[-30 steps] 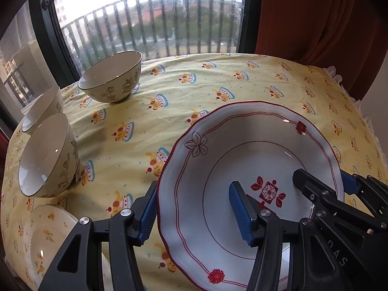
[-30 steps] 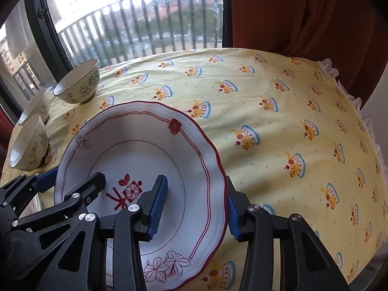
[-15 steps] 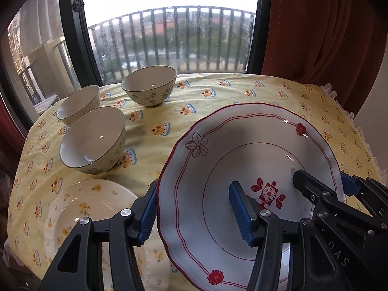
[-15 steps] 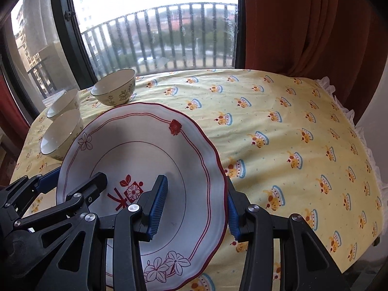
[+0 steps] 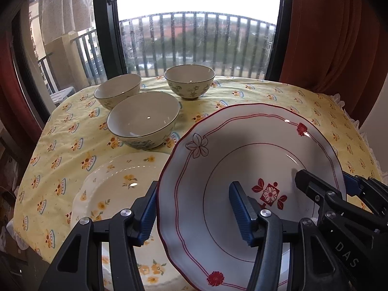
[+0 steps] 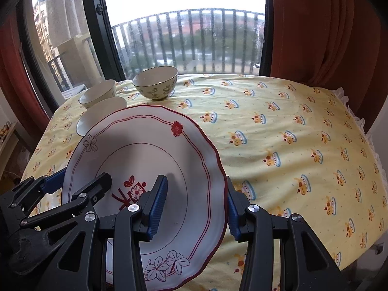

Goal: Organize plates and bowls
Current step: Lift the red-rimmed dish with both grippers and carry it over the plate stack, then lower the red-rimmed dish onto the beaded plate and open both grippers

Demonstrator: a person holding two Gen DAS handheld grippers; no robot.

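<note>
A white plate with red trim and flowers (image 5: pixel 254 160) is held above the table by both grippers; it also shows in the right wrist view (image 6: pixel 135 155). My left gripper (image 5: pixel 194 208) is shut on its left rim. My right gripper (image 6: pixel 196 206) is shut on its right rim. A cream plate with yellow flowers (image 5: pixel 114 189) lies on the table below and left of the held plate. Three floral bowls stand behind: a near one (image 5: pixel 144 118), a far left one (image 5: pixel 117 92) and a far right one (image 5: pixel 189 80).
The table wears a yellow cloth with crown prints (image 6: pixel 291 133). A window with a balcony railing (image 5: pixel 194 43) runs along the far edge. Red curtains (image 5: pixel 334 36) hang at the right. The table's left edge (image 5: pixel 21 189) drops off near the cream plate.
Both grippers have lifted the red-trimmed plate up and back from the table. The bowls and the cream plate now show farther below and more centred.
</note>
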